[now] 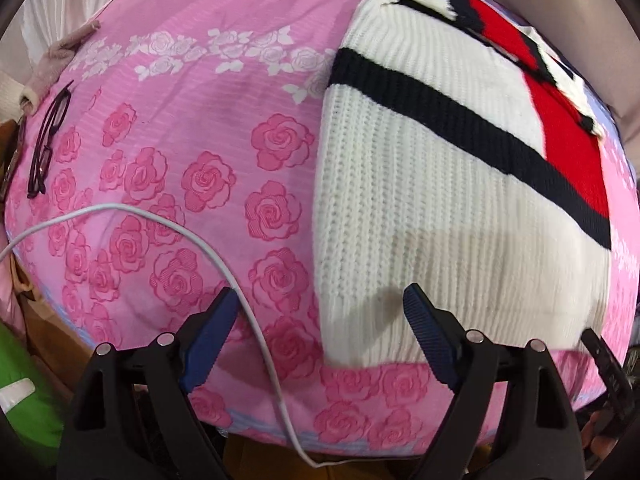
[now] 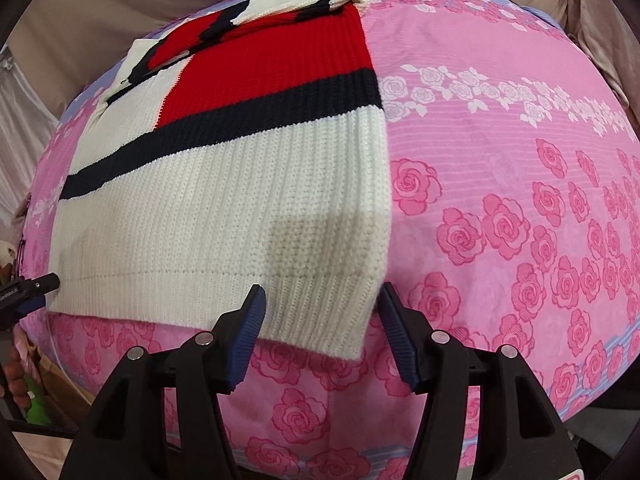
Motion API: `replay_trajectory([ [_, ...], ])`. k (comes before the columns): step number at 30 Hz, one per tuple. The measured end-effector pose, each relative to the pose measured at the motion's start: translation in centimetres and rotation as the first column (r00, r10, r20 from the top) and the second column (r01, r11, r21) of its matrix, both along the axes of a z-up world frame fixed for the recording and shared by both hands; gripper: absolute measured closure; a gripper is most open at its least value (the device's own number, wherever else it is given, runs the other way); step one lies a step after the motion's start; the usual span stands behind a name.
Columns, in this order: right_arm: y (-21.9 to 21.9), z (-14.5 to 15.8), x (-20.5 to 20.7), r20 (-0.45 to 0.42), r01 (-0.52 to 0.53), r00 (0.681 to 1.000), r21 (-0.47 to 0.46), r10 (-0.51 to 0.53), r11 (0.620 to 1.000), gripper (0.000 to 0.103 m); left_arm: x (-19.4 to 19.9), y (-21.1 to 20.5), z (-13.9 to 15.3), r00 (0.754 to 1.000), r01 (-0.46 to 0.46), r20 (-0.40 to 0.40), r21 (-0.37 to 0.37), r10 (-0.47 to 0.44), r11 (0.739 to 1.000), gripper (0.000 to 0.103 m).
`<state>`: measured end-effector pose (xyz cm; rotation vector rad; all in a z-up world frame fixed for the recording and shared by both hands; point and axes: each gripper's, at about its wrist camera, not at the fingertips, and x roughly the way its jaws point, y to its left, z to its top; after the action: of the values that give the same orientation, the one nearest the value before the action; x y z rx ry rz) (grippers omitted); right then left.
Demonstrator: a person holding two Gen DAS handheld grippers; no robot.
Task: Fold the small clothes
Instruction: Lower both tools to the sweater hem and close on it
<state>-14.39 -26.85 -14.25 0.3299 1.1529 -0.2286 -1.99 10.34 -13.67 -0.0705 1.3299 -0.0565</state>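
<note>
A white knit sweater (image 1: 432, 184) with a black stripe and a red block lies flat on the pink rose-print bed cover (image 1: 192, 128), folded into a long rectangle. My left gripper (image 1: 320, 304) is open, just above the sweater's near left hem corner. The sweater also shows in the right wrist view (image 2: 224, 208). My right gripper (image 2: 322, 300) is open, with its fingers either side of the sweater's near right hem corner. The tip of the left gripper shows at the left edge of that view (image 2: 28, 286).
A white cable (image 1: 224, 264) runs over the cover past my left gripper. Black glasses (image 1: 50, 140) lie at the cover's far left edge. A green object (image 1: 28, 392) sits below the bed on the left. The bed cover (image 2: 520, 200) spreads wide to the right.
</note>
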Motion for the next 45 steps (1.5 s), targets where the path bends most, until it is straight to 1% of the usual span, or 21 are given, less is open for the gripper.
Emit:
replay_trajectory([
  [3,0.1,0.0,0.4,0.007,-0.008,1.000,-0.001,0.008,1.000,0.044,0.4,-0.1,0.0,1.000,-0.025,0.001,-0.012,0.025,1.000,0.025],
  [4,0.1,0.0,0.6,0.007,-0.010,1.000,-0.002,0.011,1.000,0.045,0.6,-0.1,0.2,1.000,-0.028,0.002,-0.018,0.028,0.999,0.035],
  [5,0.2,0.1,0.7,0.013,-0.013,1.000,-0.003,0.013,1.000,0.052,0.7,-0.2,0.3,1.000,-0.029,0.003,-0.023,0.029,0.999,0.048],
  [6,0.2,0.1,0.7,0.017,-0.019,1.000,0.003,0.019,1.000,0.057,0.9,-0.1,0.5,1.000,-0.025,-0.002,-0.034,0.025,0.999,0.058],
  [7,0.1,0.1,0.7,0.018,-0.022,1.000,0.001,0.022,1.000,0.068,1.1,0.0,0.6,1.000,-0.028,-0.007,-0.062,0.028,0.998,0.074],
  [8,0.0,0.2,0.8,0.018,-0.023,1.000,0.000,0.023,1.000,0.073,1.6,0.2,0.7,0.999,-0.033,-0.017,-0.089,0.032,0.995,0.086],
  [9,-0.2,0.2,0.9,0.023,-0.025,0.999,0.013,0.025,1.000,0.086,1.7,0.4,0.9,0.999,-0.049,-0.026,-0.118,0.046,0.992,0.091],
  [10,-0.3,0.3,0.8,0.029,-0.024,0.999,0.022,0.024,0.999,0.093,1.7,0.6,1.1,0.998,-0.060,-0.027,-0.133,0.057,0.989,0.093],
  [15,-0.6,2.1,0.3,0.091,-0.040,0.995,0.025,0.038,0.999,0.095,0.9,0.9,3.0,0.998,-0.060,-0.010,-0.188,0.059,0.980,0.094],
  [18,-0.3,2.4,0.5,0.081,-0.072,0.994,0.007,0.071,0.997,0.095,0.0,1.0,3.5,0.998,-0.068,0.008,-0.157,0.070,0.985,0.087],
  [20,-0.1,2.1,0.7,0.068,-0.083,0.994,0.000,0.083,0.997,0.095,-0.3,1.2,3.9,0.996,-0.091,0.005,-0.126,0.093,0.988,0.063],
  [23,-0.2,1.6,0.9,0.051,-0.078,0.996,0.014,0.077,0.997,0.093,-1.3,2.1,4.4,0.991,-0.132,-0.002,-0.114,0.132,0.985,0.049],
  [30,-0.5,0.7,0.7,0.019,-0.062,0.998,0.017,0.062,0.998,0.086,-0.6,0.6,1.5,0.991,-0.131,-0.056,-0.145,0.124,0.981,0.048],
  [32,-0.6,0.5,0.6,0.011,-0.057,0.998,0.016,0.057,0.998,0.084,-0.1,-0.1,1.2,0.993,-0.117,-0.043,-0.139,0.112,0.983,0.048],
  [35,-0.6,0.4,0.7,0.007,-0.051,0.999,0.015,0.051,0.999,0.083,0.5,-1.3,1.8,0.998,-0.058,0.025,-0.109,0.061,0.992,0.047],
  [36,-0.6,0.4,0.7,0.006,-0.051,0.999,0.013,0.051,0.999,0.083,0.7,-1.6,1.6,0.999,-0.041,0.028,-0.093,0.044,0.995,0.047],
  [38,-0.5,0.3,0.7,0.007,-0.051,0.999,0.015,0.051,0.999,0.082,1.1,-1.4,0.4,0.999,-0.041,-0.009,-0.080,0.040,0.996,0.047],
  [40,-0.5,0.3,0.7,0.007,-0.048,0.999,0.017,0.048,0.999,0.082,0.9,-1.4,0.2,0.999,-0.037,0.014,-0.081,0.038,0.996,0.046],
  [42,-0.5,0.2,0.8,0.006,-0.048,0.999,0.016,0.047,0.999,0.082,0.7,-1.6,0.2,1.000,-0.021,0.013,-0.070,0.022,0.997,0.047],
  [43,-0.4,0.2,0.9,0.008,-0.047,0.999,0.016,0.047,0.999,0.082,0.5,-1.4,0.2,0.999,-0.028,0.013,-0.075,0.029,0.997,0.051],
  [45,-0.3,0.2,0.9,0.008,-0.040,0.999,0.012,0.040,0.999,0.082,0.4,-1.2,0.2,0.999,-0.042,0.011,-0.098,0.043,0.994,0.069],
])
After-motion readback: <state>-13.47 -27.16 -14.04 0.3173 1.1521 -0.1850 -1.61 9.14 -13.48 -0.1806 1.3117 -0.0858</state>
